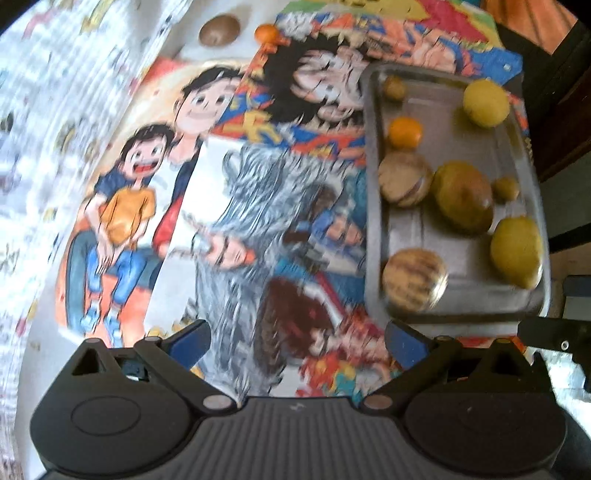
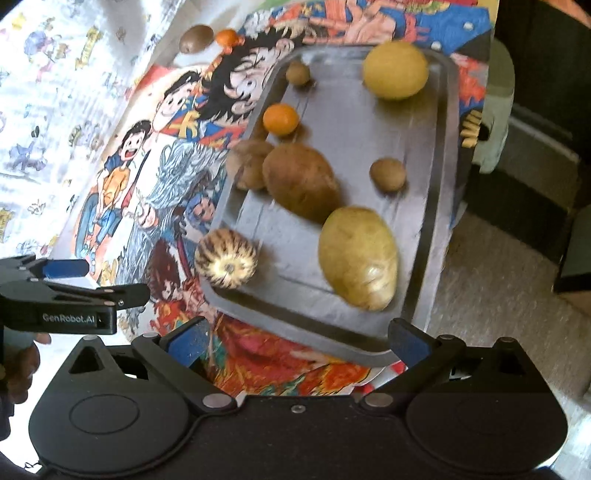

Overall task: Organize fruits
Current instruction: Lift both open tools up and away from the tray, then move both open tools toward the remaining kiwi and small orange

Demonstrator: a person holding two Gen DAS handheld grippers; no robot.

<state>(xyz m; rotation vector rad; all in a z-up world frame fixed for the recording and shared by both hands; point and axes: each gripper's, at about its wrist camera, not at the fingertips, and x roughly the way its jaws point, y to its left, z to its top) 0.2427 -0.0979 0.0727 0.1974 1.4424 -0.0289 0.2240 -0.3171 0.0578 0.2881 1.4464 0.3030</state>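
Observation:
A metal tray (image 1: 373, 206) (image 2: 439, 177) on the cartoon-print cloth holds several fruits: a striped melon (image 1: 413, 283) (image 2: 226, 263), a yellow mango (image 1: 516, 251) (image 2: 357, 258), a brown-green mango (image 1: 463, 196) (image 2: 301, 181), a small orange (image 1: 405, 131) (image 2: 280, 118) and a round yellow fruit (image 1: 486, 102) (image 2: 395, 69). Outside the tray, far away, lie a brown round fruit (image 1: 219, 30) (image 2: 195, 38) and a small orange fruit (image 1: 266, 33) (image 2: 226, 37). My left gripper (image 1: 297, 341) is open and empty over the cloth, left of the tray. My right gripper (image 2: 297, 339) is open and empty at the tray's near edge.
The left gripper (image 2: 74, 280) shows at the left edge of the right wrist view. The table's right edge drops to a carpeted floor (image 2: 498, 280). A pale green stool (image 2: 495, 110) and dark furniture (image 2: 546, 74) stand to the right.

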